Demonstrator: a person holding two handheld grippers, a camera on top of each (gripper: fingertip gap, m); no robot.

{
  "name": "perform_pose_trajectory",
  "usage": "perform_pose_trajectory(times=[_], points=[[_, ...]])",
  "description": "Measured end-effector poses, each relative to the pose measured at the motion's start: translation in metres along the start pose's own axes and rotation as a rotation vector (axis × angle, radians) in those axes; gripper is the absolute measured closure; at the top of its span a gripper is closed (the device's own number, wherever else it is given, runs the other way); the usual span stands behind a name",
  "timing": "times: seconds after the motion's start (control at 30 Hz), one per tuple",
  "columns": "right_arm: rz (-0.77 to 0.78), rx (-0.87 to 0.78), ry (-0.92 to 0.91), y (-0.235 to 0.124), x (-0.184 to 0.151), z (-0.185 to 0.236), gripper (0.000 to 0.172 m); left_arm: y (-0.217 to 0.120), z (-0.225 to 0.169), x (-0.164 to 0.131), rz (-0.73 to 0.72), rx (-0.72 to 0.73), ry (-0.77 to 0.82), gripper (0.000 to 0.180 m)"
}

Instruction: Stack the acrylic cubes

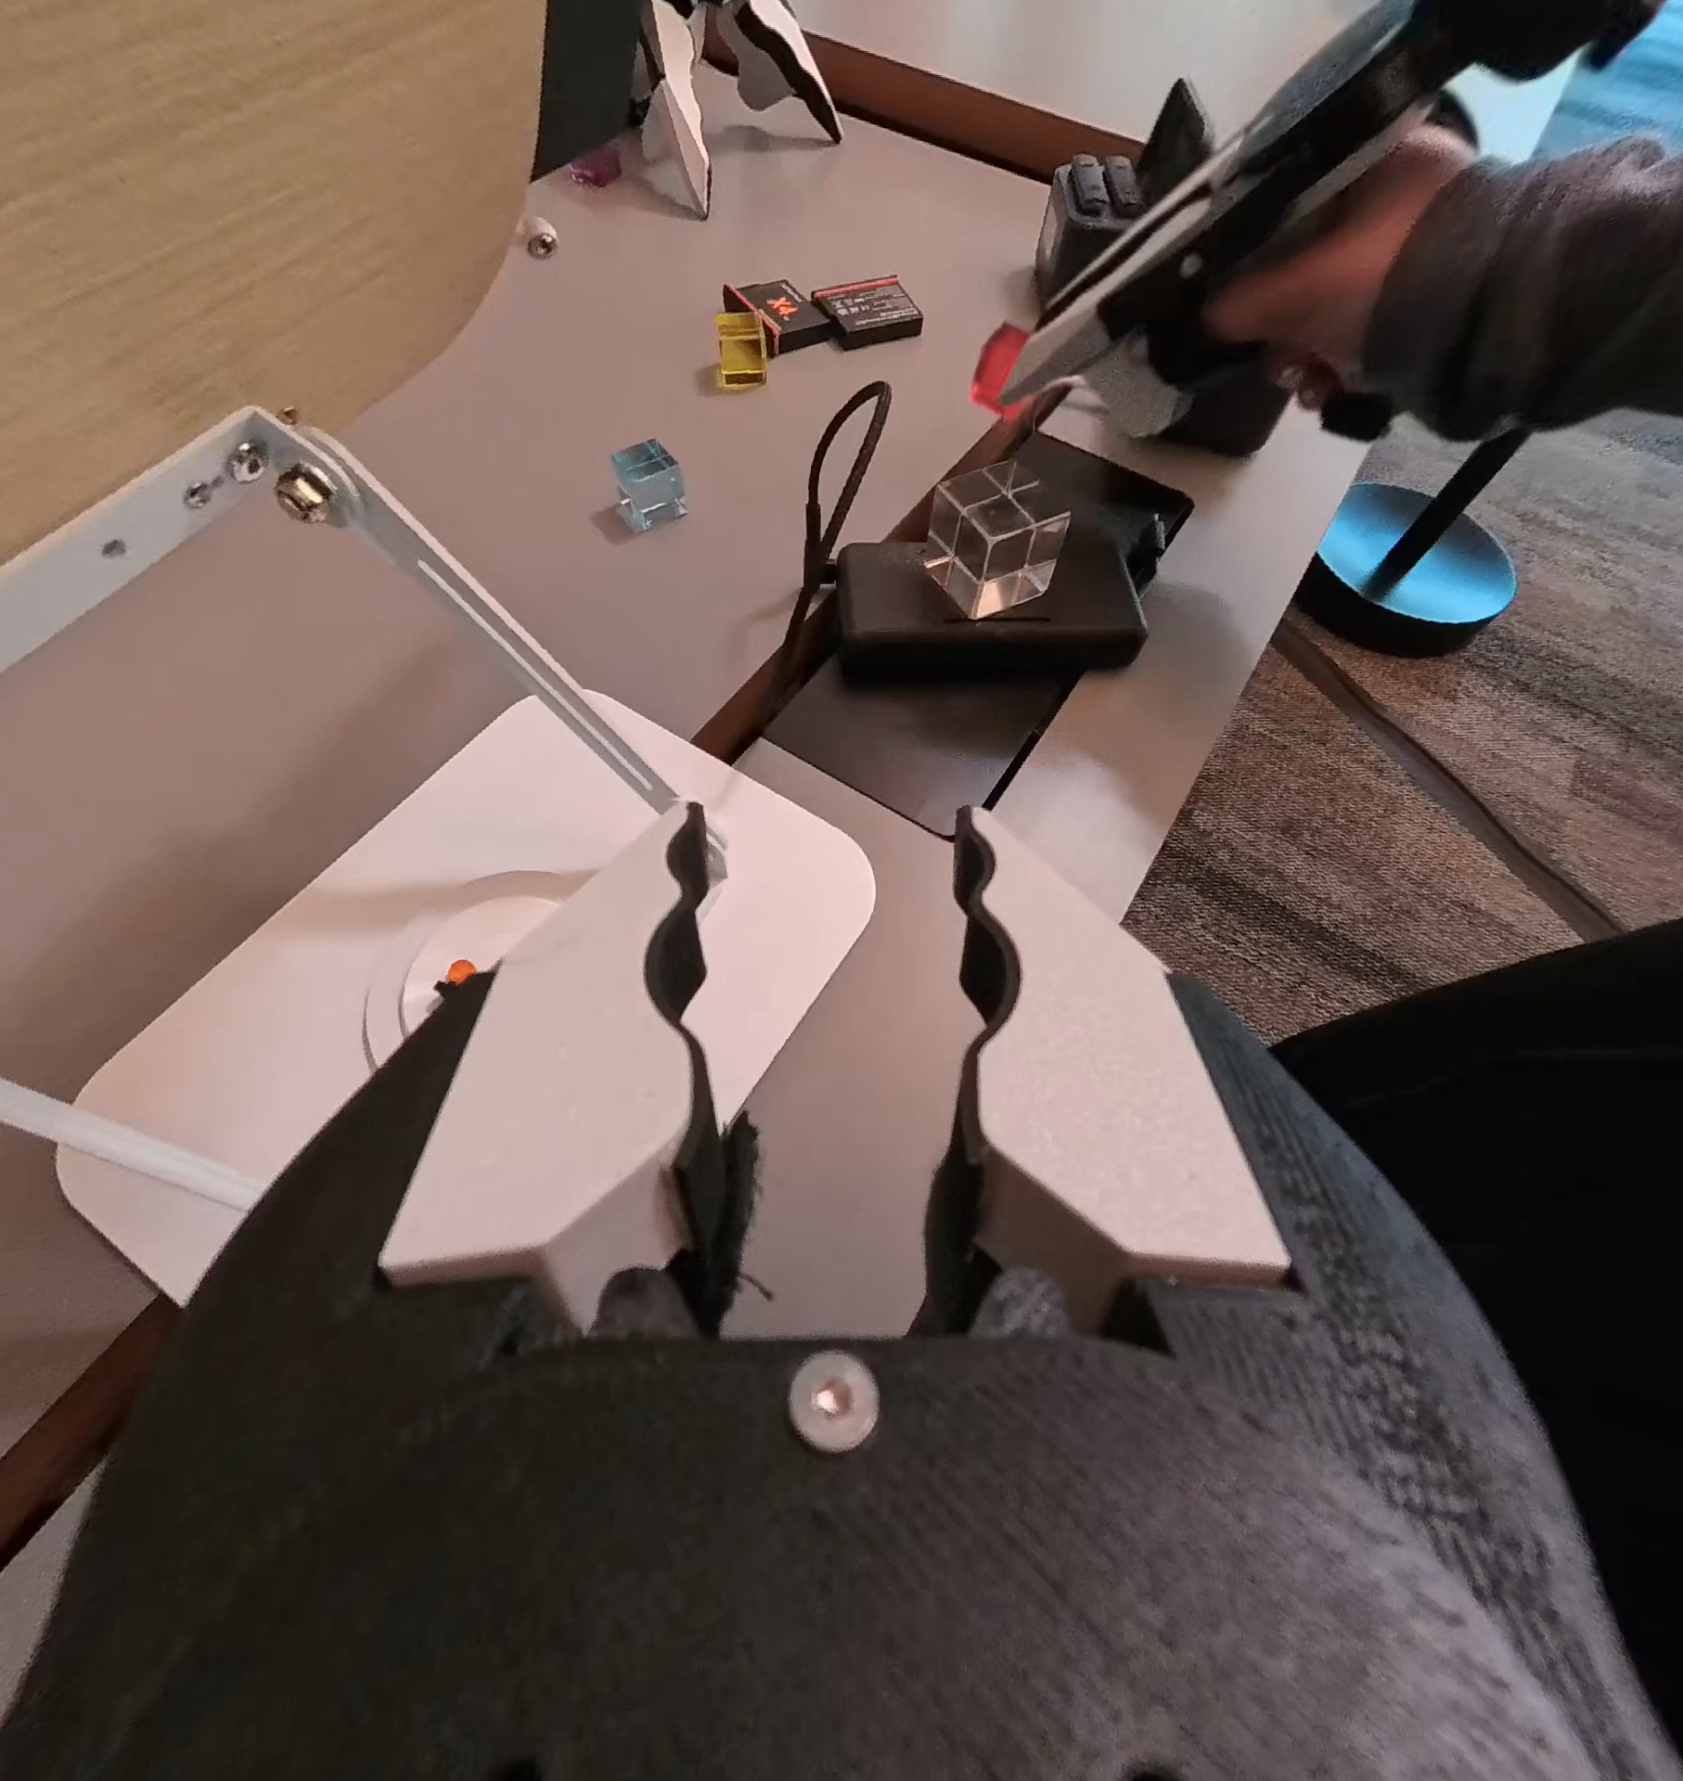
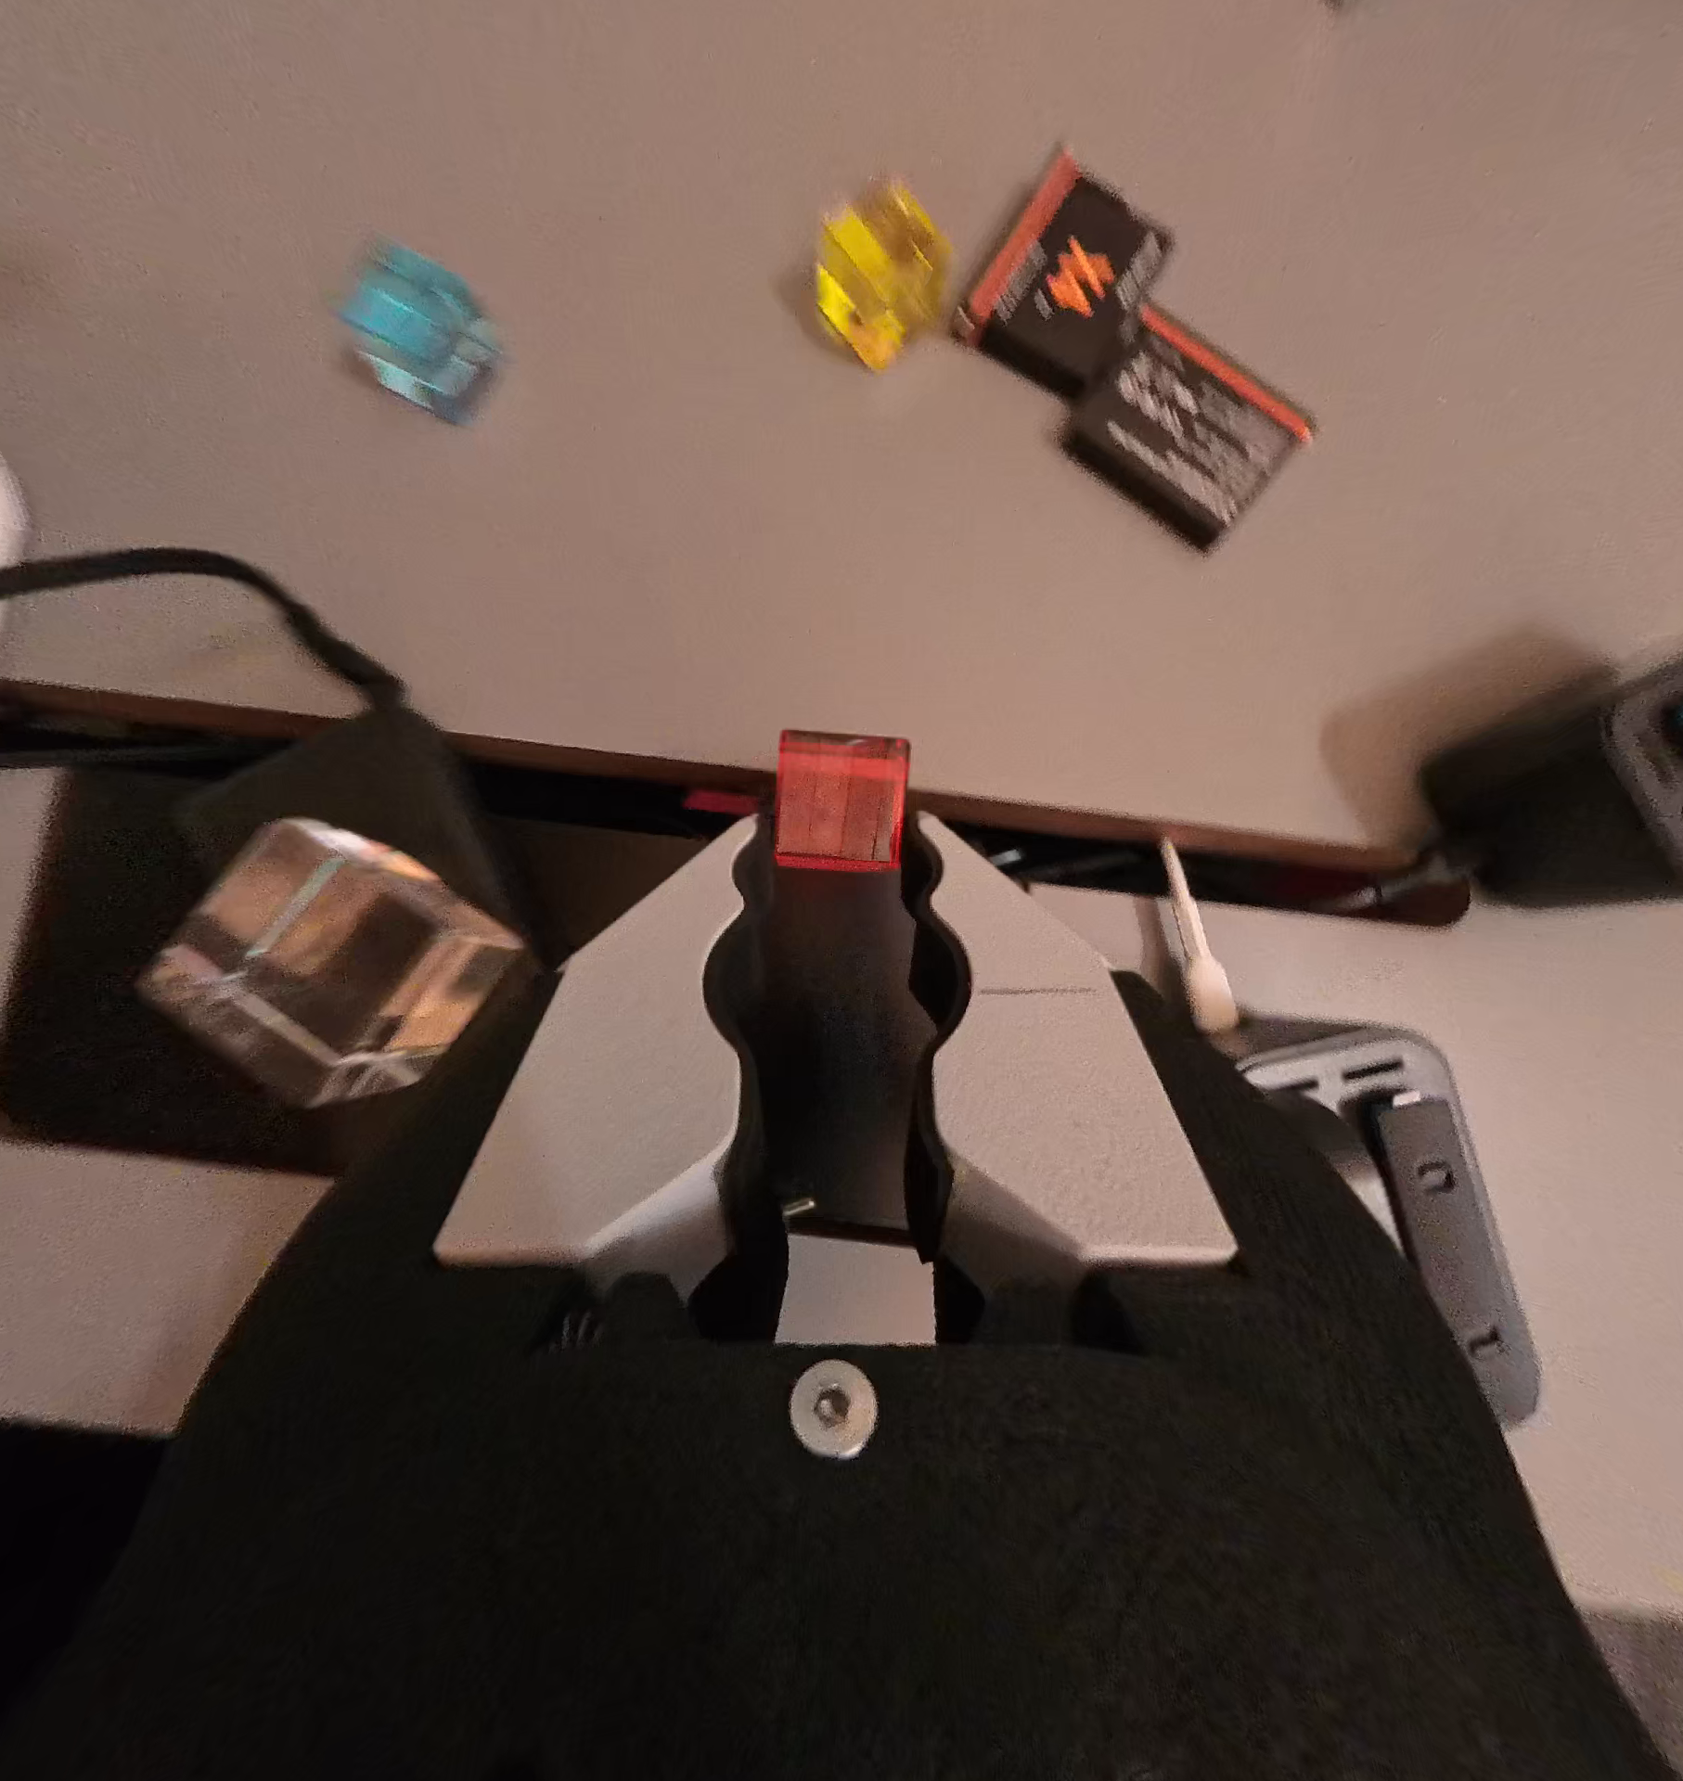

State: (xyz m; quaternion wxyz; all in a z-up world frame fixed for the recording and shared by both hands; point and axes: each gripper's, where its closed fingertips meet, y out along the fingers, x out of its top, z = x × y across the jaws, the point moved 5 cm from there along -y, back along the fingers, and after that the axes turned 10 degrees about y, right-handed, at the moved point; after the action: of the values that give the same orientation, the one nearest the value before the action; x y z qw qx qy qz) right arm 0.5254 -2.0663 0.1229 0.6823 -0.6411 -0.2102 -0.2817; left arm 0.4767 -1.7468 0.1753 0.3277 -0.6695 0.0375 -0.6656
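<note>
My right gripper (image 2: 842, 838) is shut on a small red see-through cube (image 2: 842, 800), pinched at its fingertips above the desk's inner edge. It also shows in the left wrist view (image 1: 1016, 371), held in a hand, with the red cube (image 1: 997, 366) at its tip. A large clear cube (image 1: 997, 540) stands on a black box (image 1: 992, 631) just below it, and appears left of my right fingers (image 2: 327, 954). My left gripper (image 1: 830, 829) is open and empty, over the corner of a white flat base (image 1: 491, 925).
A light blue cube (image 1: 647, 484), a yellow cube (image 1: 741, 349) and two black battery packs (image 1: 823, 313) lie on the grey desk (image 1: 626, 241). There is also a black cable loop (image 1: 838, 482), a slanted metal bracket (image 1: 491, 617), a dark charger (image 1: 1088, 222), and a blue round stand foot (image 1: 1406, 569) on the carpet. The gap from one gripper's tips to the other's is roughly 30 centimetres.
</note>
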Motion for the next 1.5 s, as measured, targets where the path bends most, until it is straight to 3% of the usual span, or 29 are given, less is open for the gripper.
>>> perform_pose_trajectory(times=[0.17, 0.33, 0.63, 1.3, 1.4, 1.5], points=[[-0.046, 0.282, -0.226, -0.028, 0.012, 0.040, 0.146, 0.000, 0.000, -0.002, 0.003, -0.005, -0.003, 0.130], [0.049, 0.495, -0.422, -0.041, 0.006, 0.067, 0.146, 0.000, 0.002, -0.001, 0.001, -0.005, 0.002, 0.130], [0.189, 0.567, -0.599, -0.035, 0.000, 0.072, 0.146, -0.002, 0.006, 0.001, 0.002, 0.002, 0.007, 0.130], [0.243, 0.580, -0.721, -0.028, -0.007, 0.073, 0.146, 0.003, 0.008, 0.002, 0.010, -0.007, 0.006, 0.130], [0.252, 0.635, -0.619, -0.035, -0.002, 0.072, 0.123, 0.004, 0.009, 0.002, 0.010, -0.004, 0.006, 0.130], [0.134, 0.698, -0.425, -0.040, 0.020, 0.066, 0.121, 0.004, 0.011, 0.002, 0.009, 0.007, -0.004, 0.130]])
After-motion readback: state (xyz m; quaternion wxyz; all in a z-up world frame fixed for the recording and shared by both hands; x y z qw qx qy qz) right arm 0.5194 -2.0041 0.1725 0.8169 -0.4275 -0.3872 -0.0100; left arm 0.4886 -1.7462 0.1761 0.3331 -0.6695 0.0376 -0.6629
